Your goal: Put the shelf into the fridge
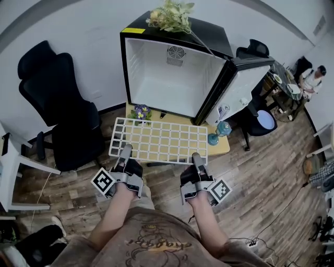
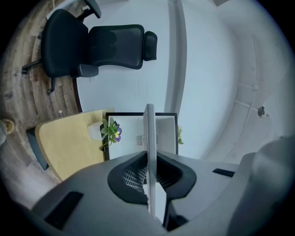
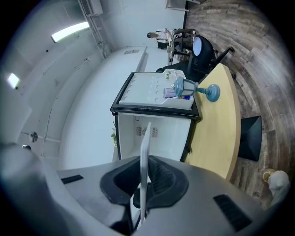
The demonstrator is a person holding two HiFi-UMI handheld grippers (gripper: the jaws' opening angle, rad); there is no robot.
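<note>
A white wire-grid shelf [image 1: 159,141] is held level in front of the small black fridge [image 1: 172,78], whose door [image 1: 240,88] stands open to the right and whose white inside is bare. My left gripper [image 1: 125,154] is shut on the shelf's near edge at the left, my right gripper [image 1: 198,160] on the same edge at the right. In the left gripper view the shelf [image 2: 150,152] shows edge-on between the jaws of the left gripper [image 2: 150,184]. The right gripper view shows the shelf [image 3: 144,161] the same way in the right gripper [image 3: 142,189], with the fridge [image 3: 154,124] straight ahead.
The fridge stands on a low yellow table [image 1: 222,147] with a small flower pot [image 1: 140,112] and two blue glass pieces [image 1: 219,133]. A plant [image 1: 169,15] lies on the fridge top. A black office chair [image 1: 60,104] is at the left, another chair [image 1: 258,117] at the right.
</note>
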